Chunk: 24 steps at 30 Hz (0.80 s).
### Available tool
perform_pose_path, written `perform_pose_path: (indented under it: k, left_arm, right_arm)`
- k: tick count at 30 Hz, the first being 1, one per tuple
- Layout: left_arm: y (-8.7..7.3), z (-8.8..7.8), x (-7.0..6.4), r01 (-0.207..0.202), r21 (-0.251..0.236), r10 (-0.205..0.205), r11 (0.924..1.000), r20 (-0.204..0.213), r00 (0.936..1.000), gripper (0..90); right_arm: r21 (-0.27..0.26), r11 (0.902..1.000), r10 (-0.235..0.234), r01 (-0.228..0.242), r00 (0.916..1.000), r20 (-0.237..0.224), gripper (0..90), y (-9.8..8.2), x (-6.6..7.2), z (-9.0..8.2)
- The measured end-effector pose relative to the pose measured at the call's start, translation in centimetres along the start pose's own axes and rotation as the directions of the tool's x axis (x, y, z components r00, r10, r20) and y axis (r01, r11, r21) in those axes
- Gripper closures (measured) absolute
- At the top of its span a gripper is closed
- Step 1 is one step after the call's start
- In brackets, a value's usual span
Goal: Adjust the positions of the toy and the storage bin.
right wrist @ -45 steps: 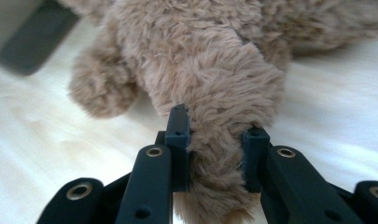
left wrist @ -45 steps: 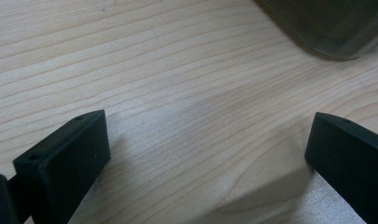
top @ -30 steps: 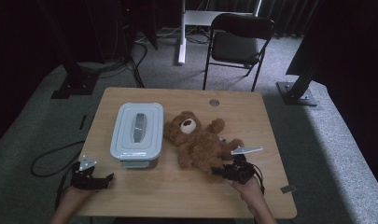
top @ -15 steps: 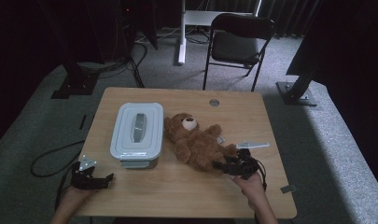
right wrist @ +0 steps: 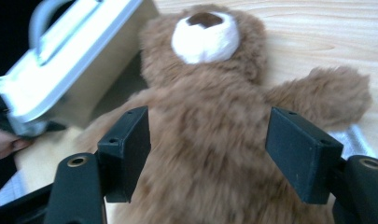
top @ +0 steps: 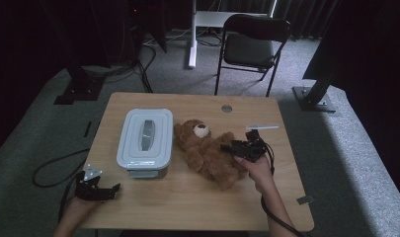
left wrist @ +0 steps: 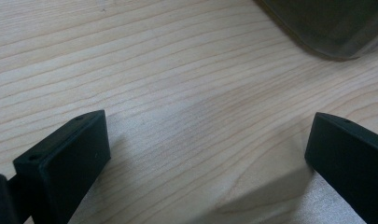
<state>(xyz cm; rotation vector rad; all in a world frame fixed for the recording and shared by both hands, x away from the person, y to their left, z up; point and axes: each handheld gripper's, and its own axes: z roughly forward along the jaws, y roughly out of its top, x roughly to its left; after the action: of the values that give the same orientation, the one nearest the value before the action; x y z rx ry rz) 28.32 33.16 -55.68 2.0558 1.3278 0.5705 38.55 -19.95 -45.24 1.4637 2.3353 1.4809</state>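
Since the earlier frames, we see the right tongs (top: pixel 226 147) shifted from the bear's lower edge, near the front of the worktop (top: pixel 187 207), to a position above its body, and their jaws have just been opening. In the right gripper view we see both black jaws spread on either side of the teddy bear (right wrist: pixel 210 140), with the fur between them and neither pad pressing on it. We locate the bear lying face up on the worktop, its head just beside the grey lidded container (top: pixel 144 141), its body running diagonally toward the person's right hand (top: pixel 257 170). We note a pale flat strip (top: pixel 262 127) lying near the bear's outstretched arm. We find the left tongs (top: pixel 113 189) resting at the front left of the worktop, jaws spread over bare wood, near the container's corner.
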Motion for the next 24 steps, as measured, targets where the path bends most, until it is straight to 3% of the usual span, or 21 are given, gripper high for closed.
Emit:
perform_pose_path:
  k: [2,6,11,12,13,14,16,20,24]
  left_arm:
    - [0.0,0.0,0.0,0.0,0.0,0.0,1.0,0.0,1.0,0.6]
    - [0.0,0.0,0.0,0.0,0.0,0.0,1.0,0.0,1.0,0.6]
    - [0.0,0.0,0.0,0.0,0.0,0.0,1.0,0.0,1.0,0.6]
    - [0.0,0.0,0.0,0.0,0.0,0.0,1.0,0.0,1.0,0.6]
    - [0.0,0.0,0.0,0.0,0.0,0.0,1.0,0.0,1.0,0.6]
    - [0.0,0.0,0.0,0.0,0.0,0.0,1.0,0.0,1.0,0.6]
    - [0.0,0.0,0.0,0.0,0.0,0.0,1.0,0.0,1.0,0.6]
    - [0.0,0.0,-0.1,0.0,0.0,0.0,1.0,0.001,1.0,0.6]
    - [-0.1,0.0,-0.1,0.001,-0.001,-0.001,1.0,0.001,1.0,0.6]
  right_arm:
    - [0.015,0.9998,0.014,-0.014,0.9999,-0.001,26.8,0.4,-0.3,1.1]
    - [0.085,0.9964,0.001,0.0,1.0,-0.009,20.2,0.4,-0.1,3.3]
    - [0.118,0.9928,-0.023,0.022,0.9997,0.009,15.3,-0.1,0.4,4.6]
    - [0.162,0.9847,-0.076,0.066,0.9954,0.058,11.4,-0.7,0.9,5.7]
    - [0.173,0.983,-0.076,0.063,0.9949,0.067,10.8,-0.9,1.0,6.1]
    - [0.173,0.983,-0.076,0.063,0.9949,0.067,10.8,-0.9,1.0,6.1]
    - [0.217,0.9739,-0.08,0.065,0.9951,0.059,10.1,-1.8,0.9,7.6]
    - [0.254,0.9574,-0.168,0.138,0.9809,0.098,10.9,-2.1,2.0,8.2]
    - [0.27,0.9518,-0.186,0.146,0.9742,0.129,22.9,-2.3,2.4,8.3]
